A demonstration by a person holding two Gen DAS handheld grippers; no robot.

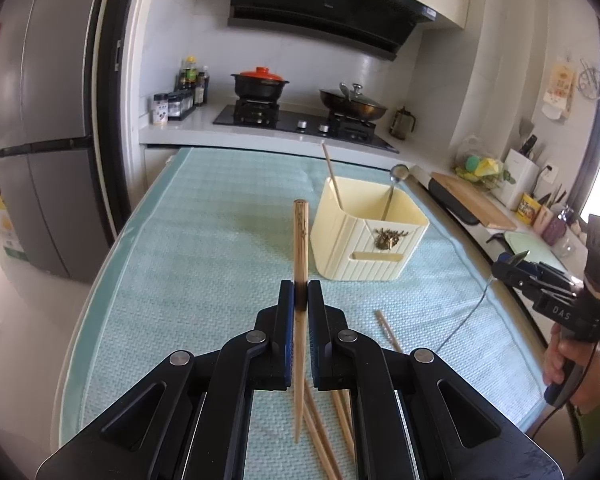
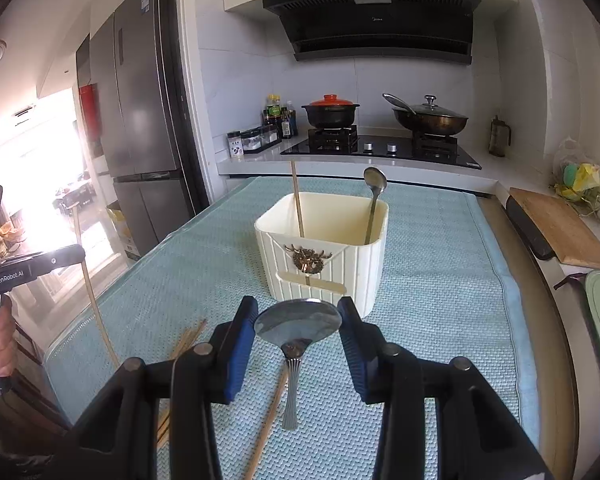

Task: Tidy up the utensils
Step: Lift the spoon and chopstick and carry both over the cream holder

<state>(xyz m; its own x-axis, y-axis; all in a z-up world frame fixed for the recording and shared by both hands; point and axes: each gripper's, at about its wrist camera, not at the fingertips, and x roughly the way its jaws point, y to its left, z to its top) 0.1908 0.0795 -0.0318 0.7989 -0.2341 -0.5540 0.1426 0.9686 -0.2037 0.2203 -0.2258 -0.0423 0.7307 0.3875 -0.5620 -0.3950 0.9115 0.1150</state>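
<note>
- Midway through a kitchen tidy-up: the left gripper [image 1: 300, 296] has its fingers clamped on a single bamboo chopstick [image 1: 300, 240], held upright above the surface [image 1: 200, 240].
- The right gripper [image 2: 298, 320] pinches a steel spoon [image 2: 296, 324] by the rim of its bowl, handle hanging down, fingers closed partway on it.
- Ahead of both stands the holder [image 2: 324, 264], a cream, ribbed plastic box with a small brass ornament on its front.
- Already inside: one chopstick [image 2: 297, 196] and one spoon [image 2: 374, 200], leaning at opposite sides.
- Still to go, by the look of it: several loose chopsticks [image 1: 324, 432] lying on the pale green waffle-weave mat [image 2: 440, 280].
- Bamboo is matte and speckled; steel mirror-bright.
</note>
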